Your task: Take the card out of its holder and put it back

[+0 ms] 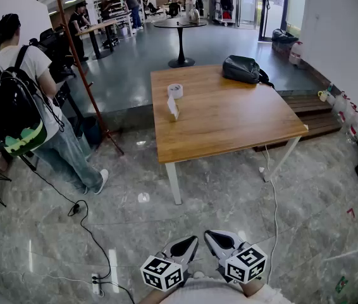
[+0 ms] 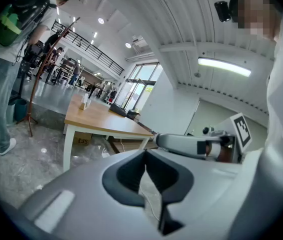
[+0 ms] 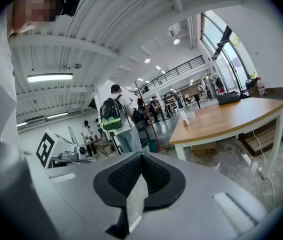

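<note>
A white card stands in its small holder (image 1: 173, 108) near the left edge of the wooden table (image 1: 229, 122), far ahead of me. The same holder (image 2: 85, 104) shows small in the left gripper view, and again as the holder (image 3: 185, 119) in the right gripper view. My left gripper (image 1: 190, 241) and right gripper (image 1: 212, 236) hang side by side low over the marble floor, close to my body and well short of the table. Both are shut with nothing between the pads: left gripper (image 2: 145, 153), right gripper (image 3: 141, 156).
A tape roll (image 1: 175, 90) lies just behind the holder, and a black bag (image 1: 242, 68) sits at the table's far right corner. A person with a backpack (image 1: 21, 106) stands at the left beside a wooden pole stand (image 1: 84, 75). Cables (image 1: 84, 227) run across the floor.
</note>
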`<control>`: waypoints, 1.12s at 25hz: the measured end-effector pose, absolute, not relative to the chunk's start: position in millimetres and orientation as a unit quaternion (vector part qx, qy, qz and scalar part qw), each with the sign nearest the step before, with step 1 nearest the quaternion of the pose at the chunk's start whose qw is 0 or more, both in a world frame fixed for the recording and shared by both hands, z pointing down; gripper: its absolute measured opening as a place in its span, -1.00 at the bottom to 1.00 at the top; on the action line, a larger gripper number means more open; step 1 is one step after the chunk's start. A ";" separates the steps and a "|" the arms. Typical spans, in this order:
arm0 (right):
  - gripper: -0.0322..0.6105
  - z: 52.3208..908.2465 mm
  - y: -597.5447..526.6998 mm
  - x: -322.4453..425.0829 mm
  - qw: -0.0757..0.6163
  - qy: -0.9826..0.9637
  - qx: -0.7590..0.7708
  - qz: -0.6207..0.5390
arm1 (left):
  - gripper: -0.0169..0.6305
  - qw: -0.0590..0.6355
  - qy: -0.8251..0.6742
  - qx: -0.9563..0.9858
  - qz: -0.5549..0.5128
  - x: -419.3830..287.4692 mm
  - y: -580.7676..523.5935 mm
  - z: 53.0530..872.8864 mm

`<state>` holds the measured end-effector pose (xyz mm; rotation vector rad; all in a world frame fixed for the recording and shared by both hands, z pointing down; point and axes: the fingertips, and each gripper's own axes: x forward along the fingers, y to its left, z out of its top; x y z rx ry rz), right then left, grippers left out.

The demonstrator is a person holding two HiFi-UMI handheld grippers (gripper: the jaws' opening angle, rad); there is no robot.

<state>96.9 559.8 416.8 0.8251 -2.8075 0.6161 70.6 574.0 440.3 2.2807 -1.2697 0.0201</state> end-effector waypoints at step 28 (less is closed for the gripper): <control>-0.91 433.6 246.4 -9.8 0.069 -0.911 0.323 0.245 | -0.92 0.280 -0.417 0.864 0.040 -35.7 276.0 446.7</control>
